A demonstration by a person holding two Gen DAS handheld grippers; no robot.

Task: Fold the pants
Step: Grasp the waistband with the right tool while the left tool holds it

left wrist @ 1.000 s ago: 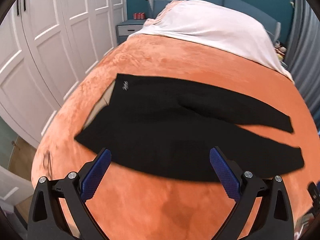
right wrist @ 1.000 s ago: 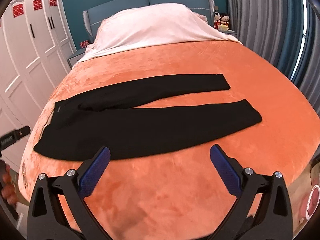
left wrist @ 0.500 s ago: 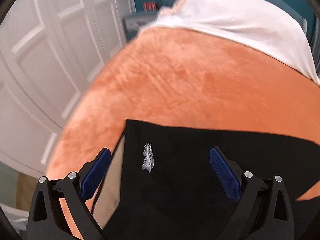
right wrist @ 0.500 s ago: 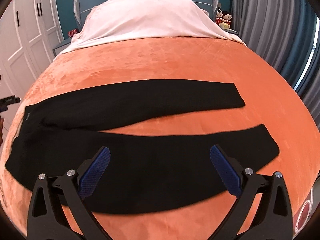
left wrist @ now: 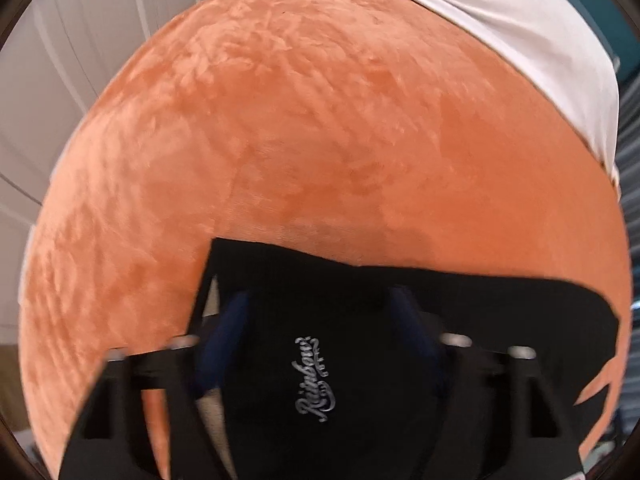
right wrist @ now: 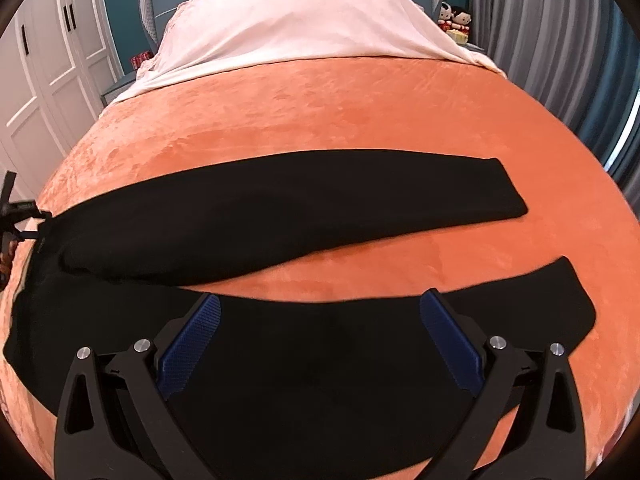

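Both tools dropped closer to the pants [right wrist: 280,216]. Left tool [left wrist: 316,316] has just been closing over the waistband, blurred, grip can't tell. Right tool [right wrist: 320,328] spread apart over the near leg. Pants flat on the bed [right wrist: 360,112], legs apart; no fold done yet.

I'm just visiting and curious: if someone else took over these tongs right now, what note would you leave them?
Left tongs: over the waistband of the black pants. The jaws have just been closing with the fabric between them; no pinch visible yet.
Right tongs: open, above the near leg, holding nothing.
Pants: spread flat on the orange blanket, legs apart.
Done: nothing folded.
Left to do: grip, lay one leg over the other, then fold along the length.
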